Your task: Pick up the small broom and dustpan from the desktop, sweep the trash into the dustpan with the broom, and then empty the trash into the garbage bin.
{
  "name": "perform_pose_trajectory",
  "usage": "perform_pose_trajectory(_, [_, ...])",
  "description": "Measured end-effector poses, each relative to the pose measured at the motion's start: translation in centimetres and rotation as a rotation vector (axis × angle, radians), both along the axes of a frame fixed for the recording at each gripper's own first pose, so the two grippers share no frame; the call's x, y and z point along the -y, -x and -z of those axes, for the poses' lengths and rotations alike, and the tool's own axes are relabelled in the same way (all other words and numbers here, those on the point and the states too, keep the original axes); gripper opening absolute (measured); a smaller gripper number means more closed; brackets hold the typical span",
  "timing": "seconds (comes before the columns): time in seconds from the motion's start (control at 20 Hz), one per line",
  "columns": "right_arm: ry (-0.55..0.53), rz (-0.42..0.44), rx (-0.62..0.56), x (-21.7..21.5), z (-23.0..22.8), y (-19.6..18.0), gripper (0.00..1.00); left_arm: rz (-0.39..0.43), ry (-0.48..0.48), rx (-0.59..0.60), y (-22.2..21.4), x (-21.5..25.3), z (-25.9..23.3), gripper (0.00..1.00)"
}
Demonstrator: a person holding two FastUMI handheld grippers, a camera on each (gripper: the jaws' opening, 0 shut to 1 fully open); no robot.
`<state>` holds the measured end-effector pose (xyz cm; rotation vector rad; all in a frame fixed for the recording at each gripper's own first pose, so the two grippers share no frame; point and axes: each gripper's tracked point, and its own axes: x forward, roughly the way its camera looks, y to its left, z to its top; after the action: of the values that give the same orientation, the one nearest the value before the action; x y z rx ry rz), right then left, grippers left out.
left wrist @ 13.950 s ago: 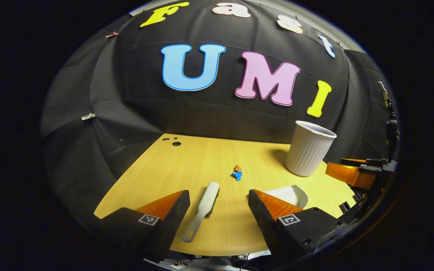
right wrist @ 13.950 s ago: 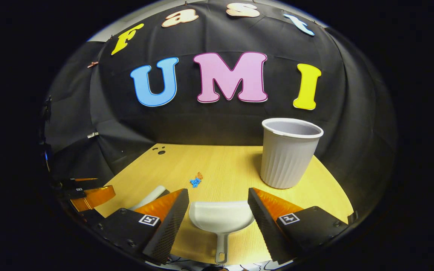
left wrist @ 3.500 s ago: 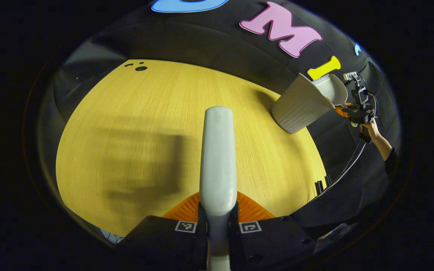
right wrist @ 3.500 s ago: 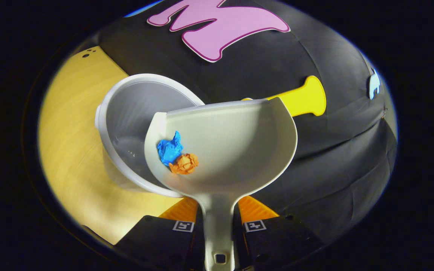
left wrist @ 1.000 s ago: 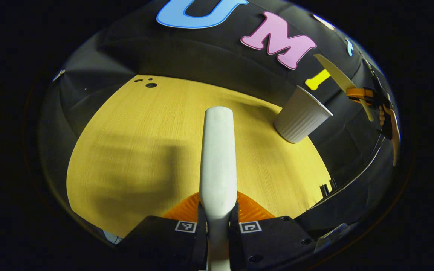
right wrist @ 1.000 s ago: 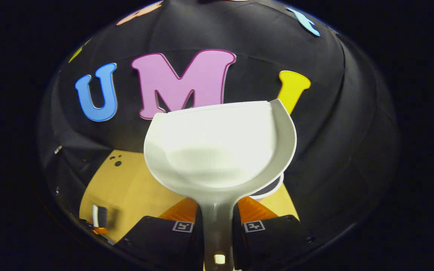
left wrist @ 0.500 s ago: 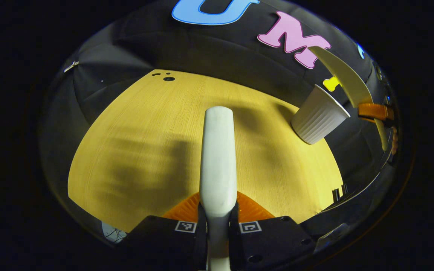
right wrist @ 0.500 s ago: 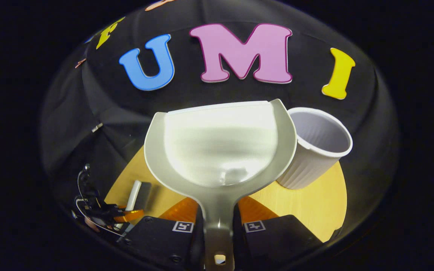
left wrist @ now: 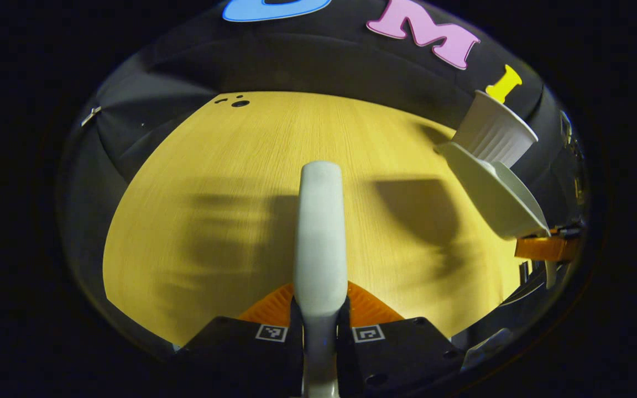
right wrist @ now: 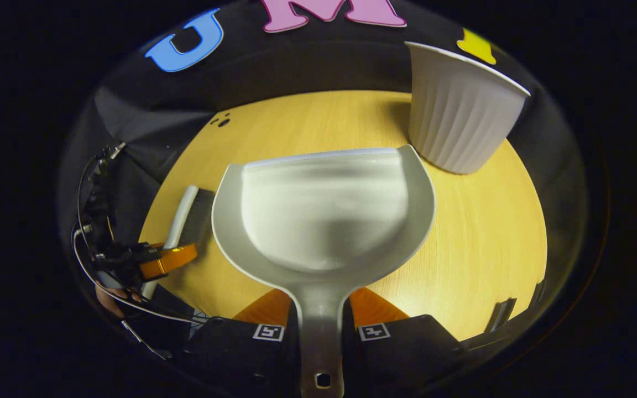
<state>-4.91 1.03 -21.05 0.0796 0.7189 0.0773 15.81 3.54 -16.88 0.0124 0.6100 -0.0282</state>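
Note:
My left gripper (left wrist: 319, 318) is shut on the handle of the small white broom (left wrist: 319, 232), which points forward above the wooden desktop (left wrist: 230, 182). My right gripper (right wrist: 321, 326) is shut on the handle of the white dustpan (right wrist: 324, 215), and the pan is empty inside. In the left gripper view the dustpan (left wrist: 492, 190) hangs at the right, in front of the ribbed white garbage bin (left wrist: 495, 130). The bin (right wrist: 457, 108) stands upright at the back right of the desktop (right wrist: 479, 221). The broom (right wrist: 183, 218) with its dark bristles and the left gripper (right wrist: 166, 260) show at the left of the right gripper view.
Small round holes (left wrist: 235, 102) sit in the desktop's far left corner. A hand (right wrist: 111, 296) and cables (right wrist: 97, 221) are at the lower left of the right gripper view. Shadows of both tools fall on the wood (left wrist: 418, 204).
The right gripper has lowered the empty dustpan from above the bin toward the desktop, tilting down. The left gripper with the broom has barely shifted. No trash lies in the pan now.

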Motion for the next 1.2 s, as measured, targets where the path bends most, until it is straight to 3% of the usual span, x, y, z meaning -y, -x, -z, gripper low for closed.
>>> perform_pose_trajectory(0.1, [0.019,0.013,-0.019,0.3,2.2,-0.2,0.38,-0.013,-0.063,-0.011,-0.5,-0.3,0.4,0.28])
perform_pose_trajectory(0.2, [0.020,0.018,-0.032,0.3,3.3,-0.5,0.34,-0.021,-0.122,-0.027,-0.4,-0.2,0.8,0.28])
perform_pose_trajectory(0.5, [0.065,0.005,-0.046,0.3,5.1,-0.9,0.34,-0.036,-0.183,-0.080,-0.9,0.1,1.7,0.29])
perform_pose_trajectory(0.55, [0.068,0.004,-0.057,0.3,5.2,-0.8,0.34,-0.038,-0.185,-0.076,-1.3,0.5,1.4,0.34])
perform_pose_trajectory(0.65, [0.070,0.003,-0.082,0.3,5.9,-0.9,0.39,-0.048,-0.182,-0.082,-1.6,1.3,1.2,0.30])
perform_pose_trajectory(0.75, [0.073,-0.002,-0.089,0.2,6.1,-1.1,0.36,-0.059,-0.183,-0.083,-2.0,1.1,1.2,0.32])
perform_pose_trajectory(0.85, [0.062,-0.009,-0.095,0.1,6.0,-0.9,0.37,-0.065,-0.136,-0.068,-1.5,1.2,1.2,0.39])
perform_pose_trajectory(0.9, [0.055,-0.012,-0.094,-0.2,6.0,-0.9,0.39,-0.056,-0.106,-0.058,-1.1,1.5,1.1,0.31])
perform_pose_trajectory(0.95, [0.041,-0.017,-0.096,-0.6,5.9,-0.8,0.48,-0.043,-0.080,-0.043,-0.8,1.8,0.9,0.52])
perform_pose_trajectory(1.0, [0.031,-0.017,-0.094,-0.8,5.7,-0.7,0.54,-0.029,-0.059,-0.030,-0.4,2.1,0.7,0.61])
perform_pose_trajectory(1.05, [0.021,-0.020,-0.093,-1.0,5.3,-0.6,0.59,-0.022,-0.047,-0.015,-0.1,2.1,0.4,0.80])
perform_pose_trajectory(1.1, [0.023,-0.020,-0.084,-0.8,4.5,-0.4,0.83,-0.020,-0.040,0.001,0.1,2.2,0.2,0.90])
perform_pose_trajectory(1.15, [0.031,-0.015,-0.075,-0.9,4.5,-0.6,0.99,-0.021,-0.034,0.020,0.5,2.1,-0.4,0.99])
perform_pose_trajectory(1.2, [0.036,-0.014,-0.069,-0.8,4.1,-0.4,0.99,-0.022,-0.028,0.037,0.9,2.0,-1.0,0.97])
